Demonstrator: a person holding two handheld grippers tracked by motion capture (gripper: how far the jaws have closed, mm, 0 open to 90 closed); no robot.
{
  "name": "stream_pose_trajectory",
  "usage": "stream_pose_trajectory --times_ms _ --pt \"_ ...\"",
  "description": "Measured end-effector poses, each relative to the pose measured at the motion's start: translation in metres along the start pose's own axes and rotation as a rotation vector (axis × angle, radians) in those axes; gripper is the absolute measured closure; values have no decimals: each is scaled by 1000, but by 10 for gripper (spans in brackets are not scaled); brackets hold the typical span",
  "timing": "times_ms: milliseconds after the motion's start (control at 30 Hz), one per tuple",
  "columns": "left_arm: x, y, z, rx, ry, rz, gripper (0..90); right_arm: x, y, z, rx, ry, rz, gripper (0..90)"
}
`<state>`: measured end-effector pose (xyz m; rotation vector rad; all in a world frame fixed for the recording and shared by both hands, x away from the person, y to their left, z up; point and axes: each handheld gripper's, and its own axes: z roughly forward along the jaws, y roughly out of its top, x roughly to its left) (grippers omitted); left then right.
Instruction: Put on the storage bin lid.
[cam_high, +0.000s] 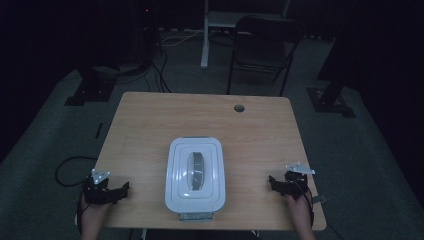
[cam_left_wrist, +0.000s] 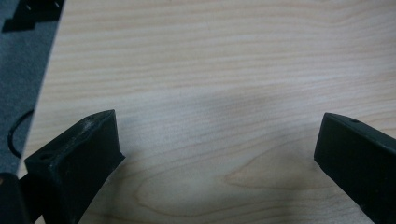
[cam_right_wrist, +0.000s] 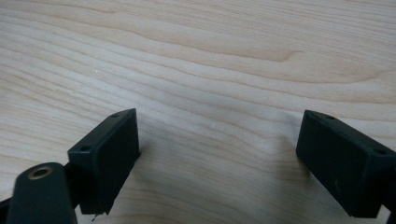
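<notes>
White box (cam_high: 195, 173) (lid on) btwn left gripper (cam_high: 123, 189) & right gripper (cam_high: 273, 181), jaws apart.

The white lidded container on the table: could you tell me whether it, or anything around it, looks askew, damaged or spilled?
Nothing stands out. The white container sits square to the table, lid on, handle flat. The left gripper and right gripper flank it, both open and empty.
</notes>
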<state>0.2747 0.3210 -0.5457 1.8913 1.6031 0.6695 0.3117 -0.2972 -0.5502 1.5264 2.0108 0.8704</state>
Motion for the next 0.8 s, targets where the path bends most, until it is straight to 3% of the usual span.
stream_pose_trajectory --times_ms 133,333,600,800 --pt "0 1 2 22 13 -18 11 -1 0 0 -1 -12 10 126" --pt "0 2 3 19 30 -38 11 -2 0 0 -1 -43 43 126" --pt "0 2 3 19 32 -40 11 -4 0 0 -1 -82 80 126" --pt "0 3 4 20 33 -40 11 -4 0 0 -2 -83 81 126"
